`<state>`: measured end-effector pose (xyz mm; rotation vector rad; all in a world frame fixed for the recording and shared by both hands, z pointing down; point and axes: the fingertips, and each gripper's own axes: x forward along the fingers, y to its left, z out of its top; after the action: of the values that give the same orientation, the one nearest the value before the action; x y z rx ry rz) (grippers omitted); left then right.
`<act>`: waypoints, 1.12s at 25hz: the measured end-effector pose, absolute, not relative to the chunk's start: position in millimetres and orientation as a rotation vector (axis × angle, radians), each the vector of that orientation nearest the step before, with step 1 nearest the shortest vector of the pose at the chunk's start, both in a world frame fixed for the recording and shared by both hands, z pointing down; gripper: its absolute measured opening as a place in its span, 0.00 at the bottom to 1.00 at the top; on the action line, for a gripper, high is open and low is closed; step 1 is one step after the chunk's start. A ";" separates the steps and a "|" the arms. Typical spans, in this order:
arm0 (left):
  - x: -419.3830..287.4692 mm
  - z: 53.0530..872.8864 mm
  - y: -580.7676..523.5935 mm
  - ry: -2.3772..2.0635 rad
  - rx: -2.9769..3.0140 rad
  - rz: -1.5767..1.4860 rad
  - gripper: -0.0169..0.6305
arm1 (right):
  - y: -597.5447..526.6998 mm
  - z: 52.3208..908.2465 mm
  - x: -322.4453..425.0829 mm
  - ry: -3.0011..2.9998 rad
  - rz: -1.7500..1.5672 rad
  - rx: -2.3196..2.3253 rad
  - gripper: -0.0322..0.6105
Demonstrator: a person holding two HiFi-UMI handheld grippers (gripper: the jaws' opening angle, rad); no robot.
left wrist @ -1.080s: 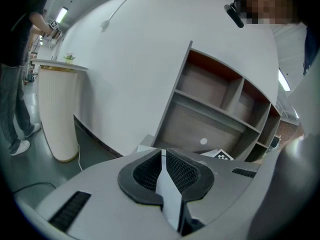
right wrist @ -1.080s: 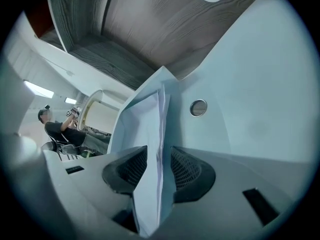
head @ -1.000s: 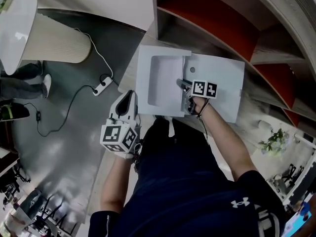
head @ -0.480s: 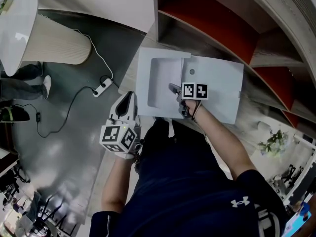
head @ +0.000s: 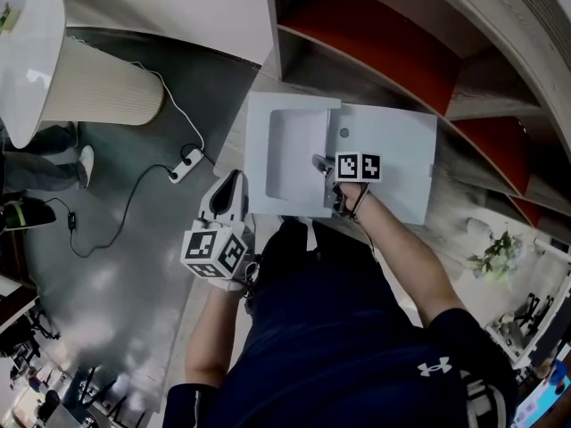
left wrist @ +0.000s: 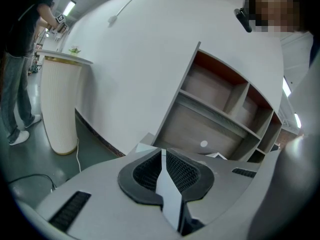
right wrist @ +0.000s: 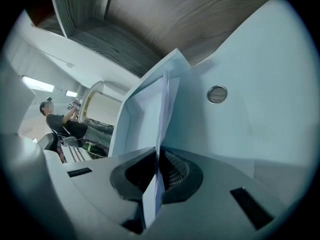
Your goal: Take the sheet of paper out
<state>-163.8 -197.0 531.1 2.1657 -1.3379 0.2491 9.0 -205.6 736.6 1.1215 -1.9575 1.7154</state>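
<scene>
A white printer-like box (head: 393, 159) lies on the wooden shelf top, with a sunken tray (head: 290, 154) at its left. A thin white sheet of paper (right wrist: 166, 101) stands up on edge out of that tray. My right gripper (head: 323, 163) reaches over the tray's right rim. Its jaws have just been closing with the sheet between them, and in the right gripper view this gripper (right wrist: 159, 156) is shut on the paper's lower edge. My left gripper (head: 234, 181) hangs off the box's near left corner, apart from it. In its own view the left gripper (left wrist: 162, 156) is shut, with nothing held.
Open shelves with red backs (head: 375, 34) rise behind the box. A white round table on a ribbed pedestal (head: 98, 83) stands at the left, over a grey floor with a power strip and cable (head: 186, 157). A person's legs (head: 40, 145) are at the far left, a small plant (head: 495, 257) at the right.
The right gripper has edged a little left toward the tray recess. The left gripper has stayed where it was.
</scene>
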 end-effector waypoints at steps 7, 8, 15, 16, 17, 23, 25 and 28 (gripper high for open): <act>-152.1 526.4 -199.8 -1.308 2.196 0.262 0.09 | -202.3 736.2 26.3 -1.942 1.732 1.147 0.08; -149.7 526.1 -199.4 -1.303 2.201 0.264 0.09 | -202.0 736.5 30.4 -1.938 1.736 1.154 0.08; -136.2 524.0 -193.4 -1.279 2.223 0.275 0.09 | -193.8 736.2 57.5 -1.923 1.735 1.213 0.07; -134.2 523.6 -192.5 -1.276 2.227 0.276 0.09 | -192.3 736.4 61.5 -1.920 1.733 1.221 0.08; -132.1 523.2 -191.5 -1.273 2.231 0.276 0.09 | -191.0 736.4 65.4 -1.920 1.731 1.228 0.07; -120.1 521.3 -182.8 -1.253 2.251 0.279 0.09 | -184.4 732.4 84.0 -1.927 1.727 1.266 0.07; -117.8 520.6 -179.4 -1.247 2.254 0.282 0.09 | -181.4 730.2 88.3 -1.928 1.725 1.274 0.07; -114.2 518.7 -176.4 -1.239 2.263 0.285 0.09 | -178.6 727.2 94.8 -1.932 1.721 1.285 0.08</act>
<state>-114.2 -176.4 518.7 2.2630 -1.2391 0.2848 94.8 -178.6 727.2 1.2847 -1.9324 1.7215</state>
